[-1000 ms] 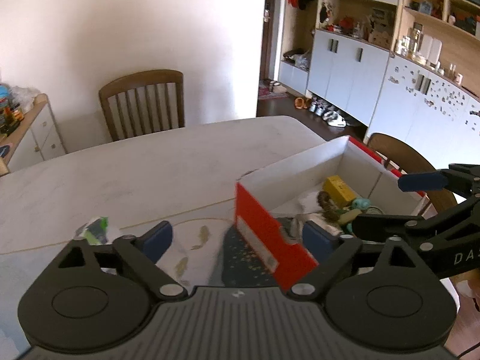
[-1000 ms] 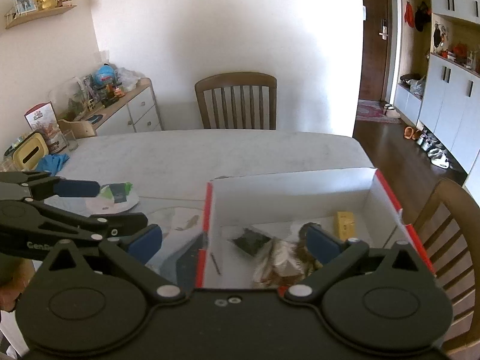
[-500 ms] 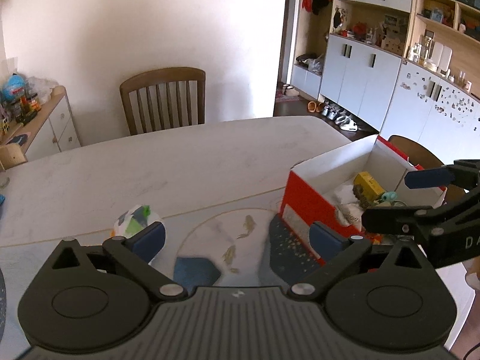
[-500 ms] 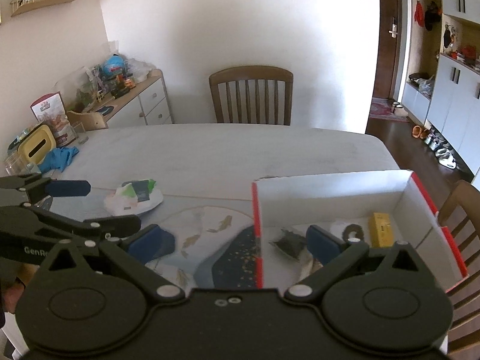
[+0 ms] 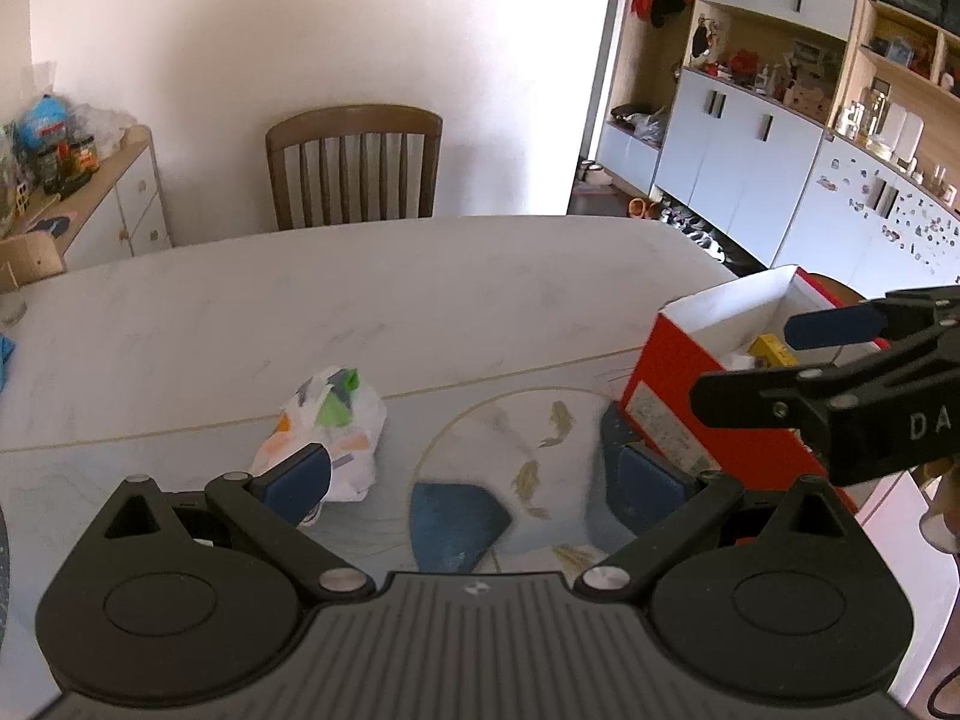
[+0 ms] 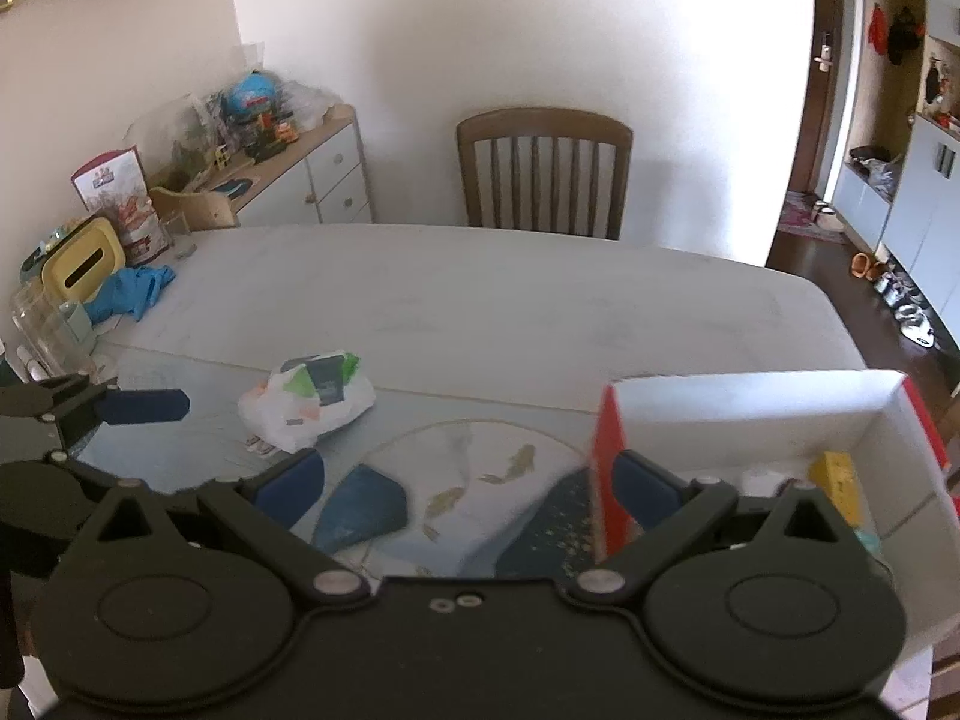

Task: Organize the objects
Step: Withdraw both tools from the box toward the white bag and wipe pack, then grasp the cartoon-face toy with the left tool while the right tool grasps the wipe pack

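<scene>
The left hand-held gripper (image 5: 474,480) hangs above the near edge of the worktop (image 5: 372,300) with its two blue pads spread wide, and nothing is between them. The right hand-held gripper (image 6: 465,489) is also wide apart and empty; it hangs over the near edge too, more to the right side. In the left wrist view the right hand-held gripper comes in from the right edge of the picture, just in front of the red box. A white plastic bag (image 5: 327,432) with green and orange printed things inside lies on the worktop, near the near edge and left of the middle; the left pad of the left hand-held gripper is seen just in front of it, but I cannot tell if it touches it. A red box (image 6: 780,438) with white inner walls stands open at the near right corner of the worktop. Inside it a yellow block (image 6: 837,483) lies near the right wall, together with some white crumpled things that are too much hidden to name. Between the bag and the box a mat (image 5: 516,450) with fish drawings and dark blue patches covers the worktop. A wooden chair (image 6: 543,174) stands behind the far edge. At the far left corner lie blue gloves (image 6: 129,291).
</scene>
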A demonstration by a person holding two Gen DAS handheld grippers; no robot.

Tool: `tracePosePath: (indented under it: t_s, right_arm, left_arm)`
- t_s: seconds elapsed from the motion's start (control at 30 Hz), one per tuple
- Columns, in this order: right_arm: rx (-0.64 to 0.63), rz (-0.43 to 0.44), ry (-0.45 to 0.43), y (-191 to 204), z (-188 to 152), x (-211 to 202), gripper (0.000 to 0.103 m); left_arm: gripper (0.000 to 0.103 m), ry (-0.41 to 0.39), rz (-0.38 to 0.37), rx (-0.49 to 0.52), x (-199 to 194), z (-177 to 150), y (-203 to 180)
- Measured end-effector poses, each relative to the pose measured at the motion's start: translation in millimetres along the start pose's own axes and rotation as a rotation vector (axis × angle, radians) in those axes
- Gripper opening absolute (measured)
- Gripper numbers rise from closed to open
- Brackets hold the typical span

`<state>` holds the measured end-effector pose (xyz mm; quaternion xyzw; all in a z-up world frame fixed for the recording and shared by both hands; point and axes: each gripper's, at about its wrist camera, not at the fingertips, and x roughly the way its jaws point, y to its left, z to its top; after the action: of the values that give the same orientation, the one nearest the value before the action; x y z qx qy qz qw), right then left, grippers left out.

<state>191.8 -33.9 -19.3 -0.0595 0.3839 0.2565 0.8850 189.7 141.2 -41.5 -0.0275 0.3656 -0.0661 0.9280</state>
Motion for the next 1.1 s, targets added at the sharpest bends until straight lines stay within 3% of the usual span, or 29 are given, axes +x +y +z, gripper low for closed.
tracePosePath:
  t_s: [0.43,0.67,1.0,1.1]
  right_arm:
    - [-0.036,0.041,0.069,40,33,60,0.102]
    - [-0.027,0.053,0.119,52,46,97,0.102]
    - [0.016,0.059,0.192,64,59,152,0.102]
    - [0.026,0.064,0.218,70,57,166,0.102]
  left_arm:
    - [0.103,0.009,0.093,-0.024,33,-18,49]
    - [0.103,0.024,0.082,-0.047,57,-31,69]
    - [0.103,0.028,0.09,-0.005,83,-44,76]
    - [0.103,0.067,0.091,0.0,95,-49,79]
